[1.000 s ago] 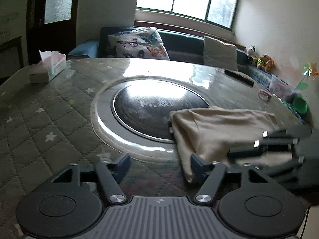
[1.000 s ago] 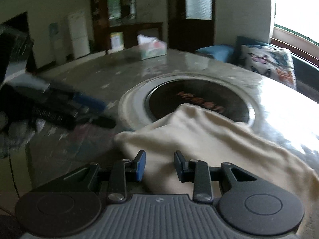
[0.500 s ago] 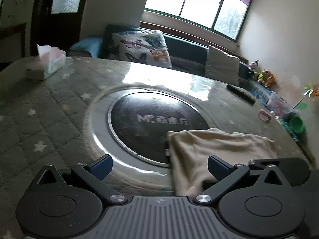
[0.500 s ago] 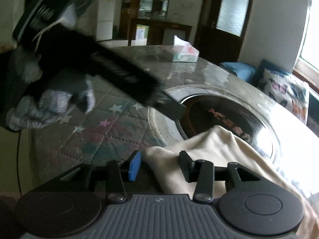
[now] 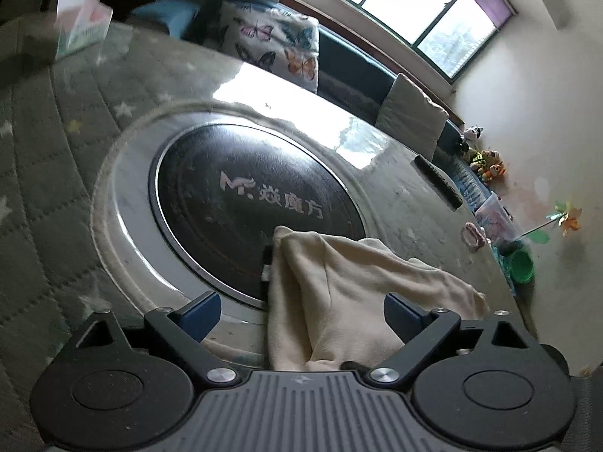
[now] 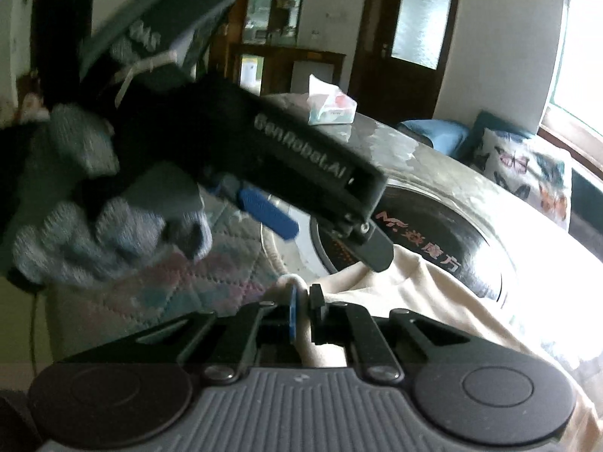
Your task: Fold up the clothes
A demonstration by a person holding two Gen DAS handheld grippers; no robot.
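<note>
A cream garment [image 5: 339,286] lies folded on the table, partly over the round black hob [image 5: 241,196]. It also shows in the right wrist view [image 6: 433,301]. My left gripper [image 5: 301,312] is open wide, with the garment's near edge lying between its fingers. My right gripper [image 6: 304,303] is shut on a fold at the garment's corner. The left gripper [image 6: 324,233] also appears in the right wrist view, held in a gloved hand [image 6: 94,233], hovering above the cloth just ahead.
A tissue box [image 5: 83,26] stands at the table's far left. A black remote [image 5: 437,180] and a pink hair tie [image 5: 473,235] lie at the right. A green cup [image 5: 522,265] sits past the right edge. A sofa with a butterfly cushion [image 5: 275,45] is behind.
My right gripper has closed on the garment's corner. My left gripper has tilted and moved in over the garment's near edge, still open.
</note>
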